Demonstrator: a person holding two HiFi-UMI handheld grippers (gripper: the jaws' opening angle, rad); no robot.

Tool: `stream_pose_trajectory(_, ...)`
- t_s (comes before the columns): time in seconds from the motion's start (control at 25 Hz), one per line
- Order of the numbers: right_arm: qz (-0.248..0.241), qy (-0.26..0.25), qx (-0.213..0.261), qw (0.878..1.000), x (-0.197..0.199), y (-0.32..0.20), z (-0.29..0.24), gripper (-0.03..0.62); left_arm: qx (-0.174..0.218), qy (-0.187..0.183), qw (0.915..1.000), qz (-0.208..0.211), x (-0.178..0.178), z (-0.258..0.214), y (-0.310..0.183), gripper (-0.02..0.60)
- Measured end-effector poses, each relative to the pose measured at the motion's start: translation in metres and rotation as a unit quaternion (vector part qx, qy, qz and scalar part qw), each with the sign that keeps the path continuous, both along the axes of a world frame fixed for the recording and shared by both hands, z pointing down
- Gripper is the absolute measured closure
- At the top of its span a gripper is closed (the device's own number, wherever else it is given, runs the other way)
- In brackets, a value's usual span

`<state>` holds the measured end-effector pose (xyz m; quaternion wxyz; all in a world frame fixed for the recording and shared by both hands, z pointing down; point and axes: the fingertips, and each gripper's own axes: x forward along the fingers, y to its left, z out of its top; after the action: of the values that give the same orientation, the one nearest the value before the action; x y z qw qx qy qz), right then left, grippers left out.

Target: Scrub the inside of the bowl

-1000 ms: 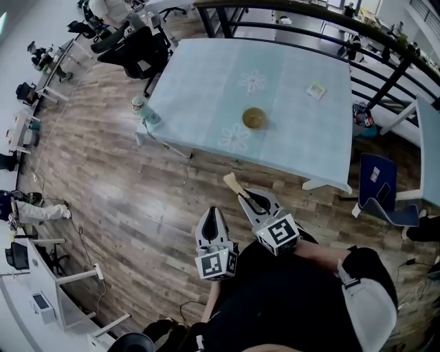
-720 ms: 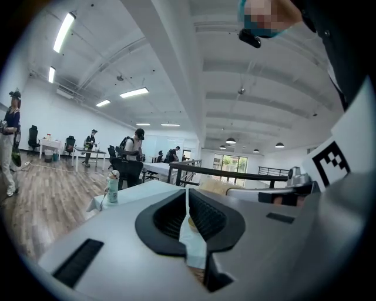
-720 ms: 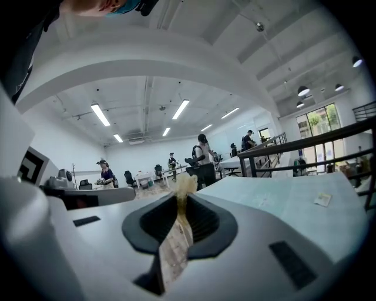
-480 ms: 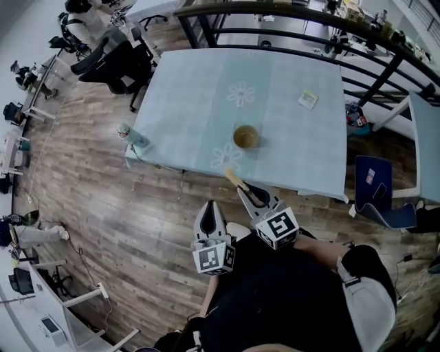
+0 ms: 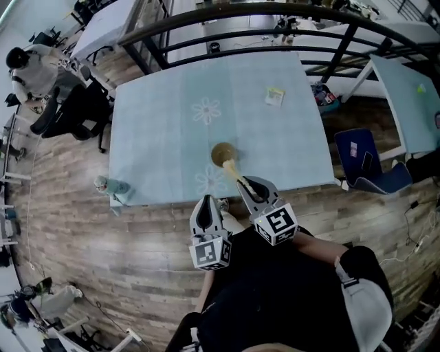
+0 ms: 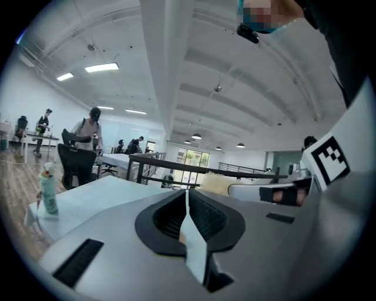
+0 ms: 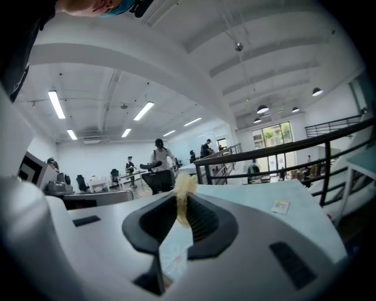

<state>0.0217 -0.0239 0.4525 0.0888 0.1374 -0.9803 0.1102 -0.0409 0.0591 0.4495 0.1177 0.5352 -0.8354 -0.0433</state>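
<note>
A small brownish bowl [image 5: 221, 154] stands near the front edge of the light blue table [image 5: 158, 124]. My right gripper [image 5: 245, 182] is shut on the handle of a straw-coloured brush [image 5: 232, 169], whose bristle end reaches the bowl's near side in the head view. From the right gripper view the bristles [image 7: 185, 186] stick out past the shut right gripper [image 7: 182, 203]. My left gripper [image 5: 207, 201] hangs just off the table's front edge, shut and empty. In the left gripper view the left gripper [image 6: 187, 194] shows nothing between its jaws, and the brush's bristles [image 6: 214, 184] appear to the right.
A small card [image 5: 275, 96] lies at the table's far right. A bottle [image 5: 103, 184] stands by the table's front left corner. A black railing [image 5: 275, 14] runs behind the table. A blue chair [image 5: 361, 161] sits at the right; a person [image 5: 31, 65] and black chair [image 5: 75, 103] at the left.
The table and bowl have come much closer, from well ahead to right under the gripper tips. Both grippers keep the same pose, the right still holding the brush.
</note>
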Motion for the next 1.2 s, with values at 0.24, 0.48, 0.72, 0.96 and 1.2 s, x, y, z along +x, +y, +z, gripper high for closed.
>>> stream_pose_trajectory(0.24,0.119,-0.001,0.003,0.993,-0.021,-0.035,-0.005,0.542,-0.013,-0.001,0.9921,0.125,-0.042,0.005,-0.053,0.557)
stream_pose_trajectory(0.48,0.21,0.011,0.002,0.978,-0.03,-0.04,-0.001,0.542,-0.042,0.015,0.9782,0.203,-0.086,0.031,-0.085,0.557)
stream_pose_trajectory(0.72,0.301,0.026,0.015,0.953,-0.021,-0.047,-0.002,0.542,-0.087,0.066,0.9655,0.236,-0.111,0.089,-0.113,0.556)
stream_pose_trajectory(0.96,0.368,0.057,0.003,0.928,-0.004,-0.035,0.009,0.542,-0.153,0.105,0.941,0.283,-0.113,0.151,-0.123,0.556)
stream_pose_trajectory(1.2,0.4,0.082,0.008,0.913,0.003,-0.03,0.01,0.542,-0.229,0.156,0.9087,0.312,-0.102,0.222,-0.134,0.554)
